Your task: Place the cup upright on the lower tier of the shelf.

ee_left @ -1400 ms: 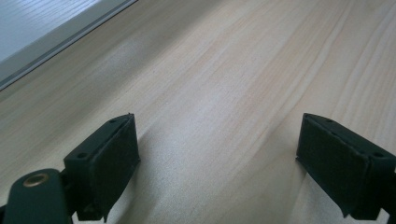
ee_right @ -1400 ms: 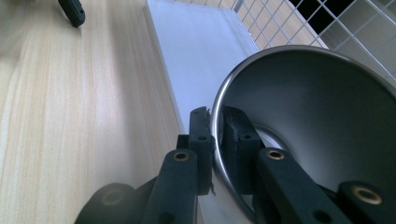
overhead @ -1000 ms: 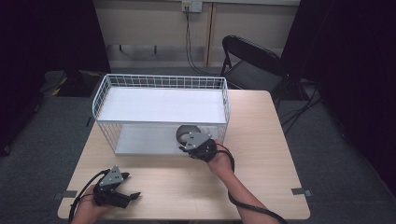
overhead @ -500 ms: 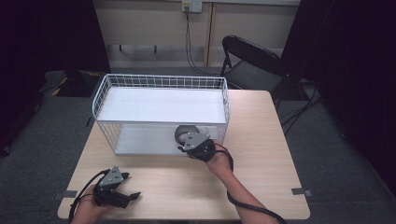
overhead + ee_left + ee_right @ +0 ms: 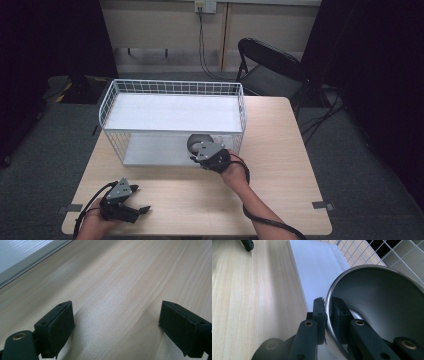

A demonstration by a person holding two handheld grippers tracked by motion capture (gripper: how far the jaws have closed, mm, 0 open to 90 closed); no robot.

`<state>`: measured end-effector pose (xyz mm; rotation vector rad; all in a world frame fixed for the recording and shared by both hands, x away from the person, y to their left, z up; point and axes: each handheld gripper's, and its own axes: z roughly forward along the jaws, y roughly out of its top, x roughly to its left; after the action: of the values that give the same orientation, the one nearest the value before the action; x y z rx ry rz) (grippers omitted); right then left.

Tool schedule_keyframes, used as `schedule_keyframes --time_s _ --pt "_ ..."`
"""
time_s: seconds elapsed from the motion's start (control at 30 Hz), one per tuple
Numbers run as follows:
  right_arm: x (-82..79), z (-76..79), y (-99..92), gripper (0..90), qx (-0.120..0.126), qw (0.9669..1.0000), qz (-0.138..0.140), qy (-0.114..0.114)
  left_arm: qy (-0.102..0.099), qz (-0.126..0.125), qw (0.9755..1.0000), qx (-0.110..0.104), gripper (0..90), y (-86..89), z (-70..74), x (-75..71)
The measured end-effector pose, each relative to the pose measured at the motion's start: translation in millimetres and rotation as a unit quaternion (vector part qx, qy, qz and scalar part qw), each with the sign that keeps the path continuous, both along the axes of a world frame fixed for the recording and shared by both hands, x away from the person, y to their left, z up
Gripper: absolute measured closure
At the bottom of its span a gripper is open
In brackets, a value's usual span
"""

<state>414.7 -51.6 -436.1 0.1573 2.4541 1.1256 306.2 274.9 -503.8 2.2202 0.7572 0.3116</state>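
Observation:
My right gripper [image 5: 327,315] is shut on the rim of a metal bowl [image 5: 382,305], one jaw inside it and one outside. In the high view that right gripper [image 5: 202,150] holds the bowl [image 5: 198,140] at the open front of a white wire shelf rack [image 5: 172,90], over its lower white shelf [image 5: 150,150]. My left gripper [image 5: 137,210] rests low over the wooden table [image 5: 270,150] at the front left. In the left gripper view its jaws stand wide apart, the left gripper [image 5: 116,325] open with bare wood between them.
A black folding chair [image 5: 270,70] stands behind the table at the right. The rack takes up the table's back left. Bare wood lies along the front and right of the table [image 5: 280,190]. A cable trails from each gripper.
The right gripper with the bowl has edged slightly toward the rack's lower shelf. The left gripper has stayed in place.

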Motion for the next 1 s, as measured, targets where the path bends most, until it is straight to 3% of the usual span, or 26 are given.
schedule_keyframes --time_s 0.8,1.0 --pt "0.8 1.0 -3.5 78.6 0.014 0.9997 -0.015 -0.011 0.0 0.0 1.0 0.0 12.2 0.0 0.0 0.0" --pt "1.8 3.8 -5.7 75.7 0.03 0.9991 -0.027 -0.017 0.0 0.0 1.0 0.0 12.2 0.0 0.0 0.0"
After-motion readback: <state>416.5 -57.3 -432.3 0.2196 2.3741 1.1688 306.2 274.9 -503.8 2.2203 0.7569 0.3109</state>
